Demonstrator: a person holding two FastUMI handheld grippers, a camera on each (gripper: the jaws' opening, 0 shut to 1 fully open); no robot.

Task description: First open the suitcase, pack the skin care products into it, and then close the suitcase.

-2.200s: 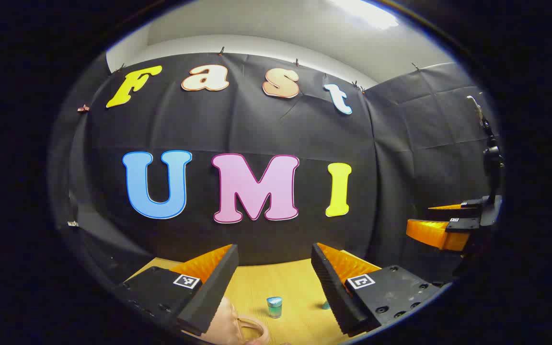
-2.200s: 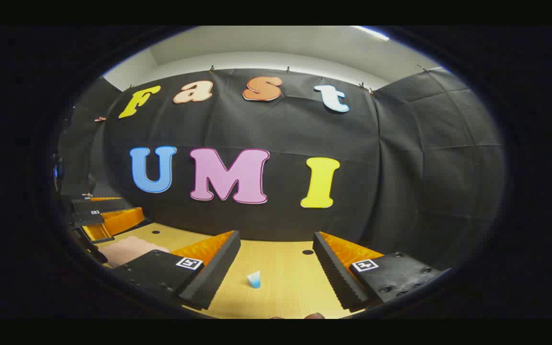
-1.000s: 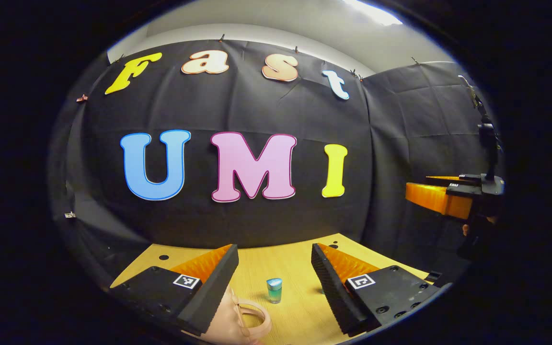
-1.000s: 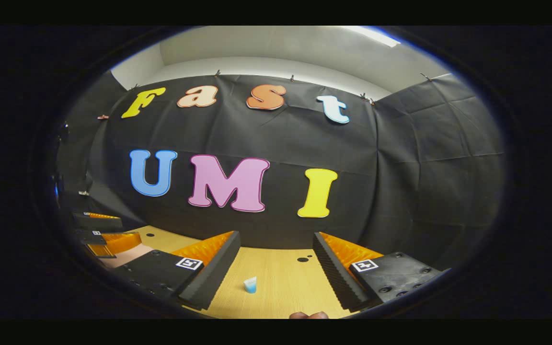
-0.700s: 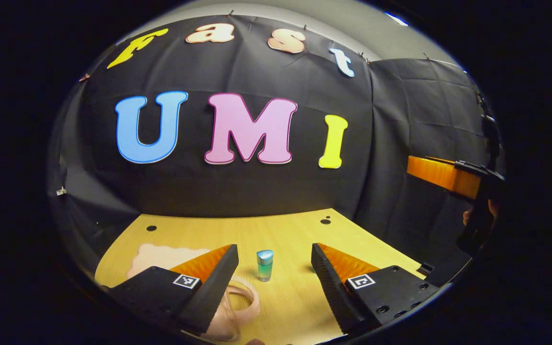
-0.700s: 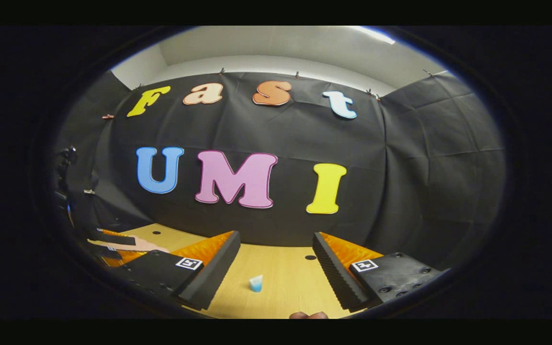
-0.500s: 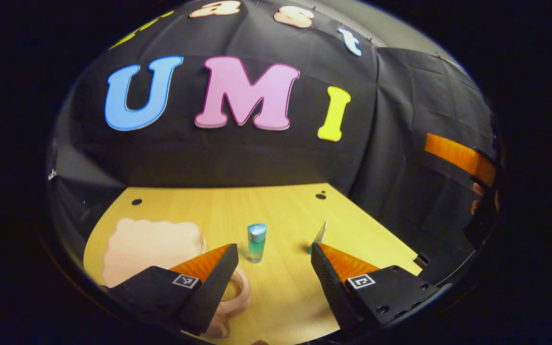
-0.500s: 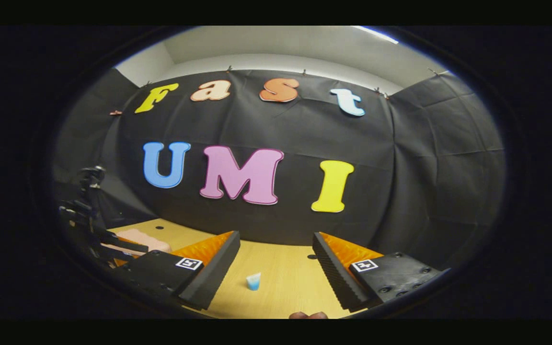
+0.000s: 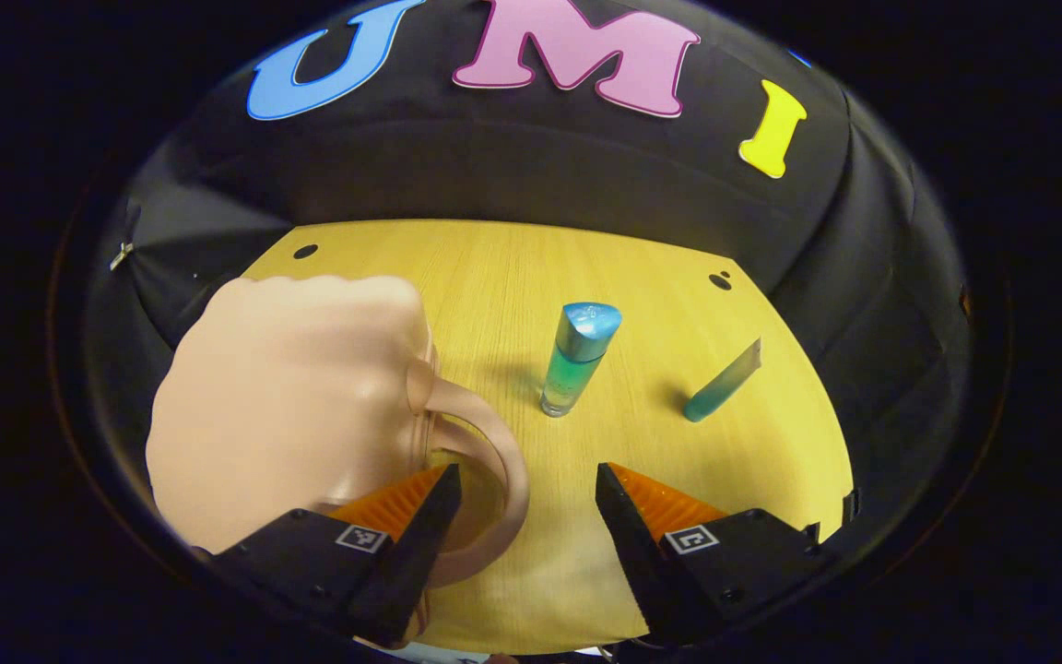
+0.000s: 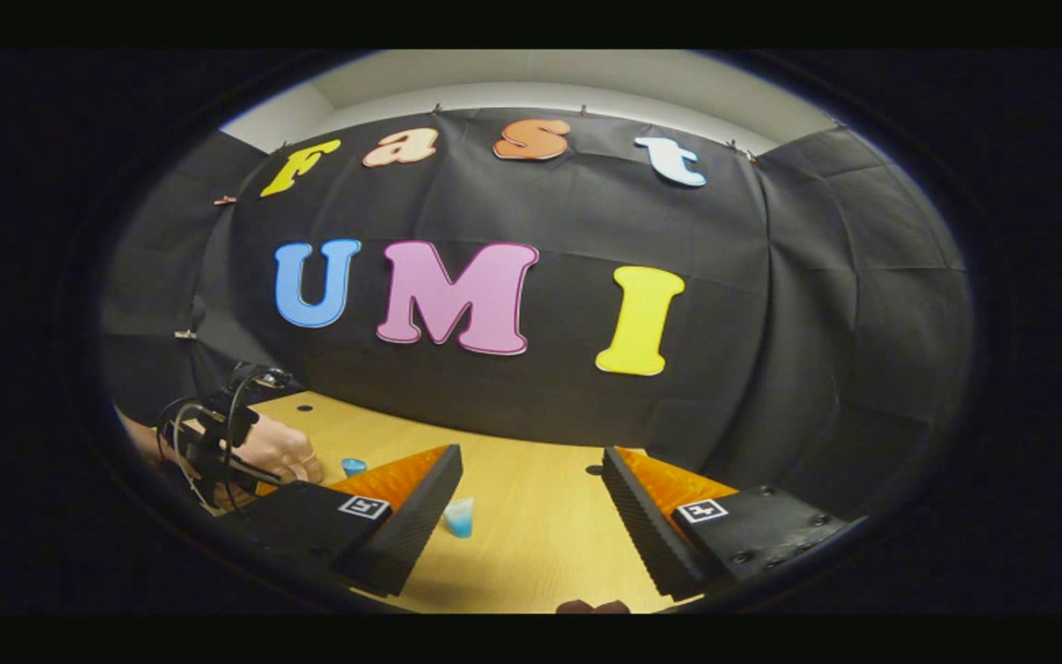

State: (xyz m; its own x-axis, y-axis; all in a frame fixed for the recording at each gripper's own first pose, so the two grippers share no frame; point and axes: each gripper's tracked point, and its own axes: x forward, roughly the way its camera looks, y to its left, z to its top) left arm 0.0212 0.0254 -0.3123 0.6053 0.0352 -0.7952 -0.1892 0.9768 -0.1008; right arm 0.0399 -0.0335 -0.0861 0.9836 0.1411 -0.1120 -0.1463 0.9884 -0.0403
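- My left gripper [image 9: 527, 493] hangs over the near edge of the wooden table [image 9: 494, 267], jaws spread wide and holding nothing.
- Its left-hand finger [image 9: 420, 530] overlaps the looped handle [image 9: 489, 461] of the pale pink suitcase [image 9: 282, 406]; whether it actually touches the loop I cannot tell from the left gripper view.
- The suitcase lies closed on the left part of the table, handle toward the middle.
- A teal bottle with a blue cap [image 9: 577, 355] stands upright just beyond the handle, between my left gripper's two fingers and well ahead of them.
- A teal tube [image 9: 720, 383] leans to the right of the bottle, apart from it.
- My right gripper [image 10: 531, 493] is also spread wide with nothing between its fingers, held above the table's near right side.
- In the right gripper view, the tube [image 10: 458, 517] shows beside the inner edge of the left-hand finger, and the bottle's blue cap [image 10: 353, 466] peeks out farther left.
- At the far left of that view, my hand [image 10: 277, 447] grips the other gripper's cabled body over the suitcase.
- No readable brand or label shows on the bottle, tube or suitcase; the fingers carry small square black-and-white marker tags [image 9: 690, 539].
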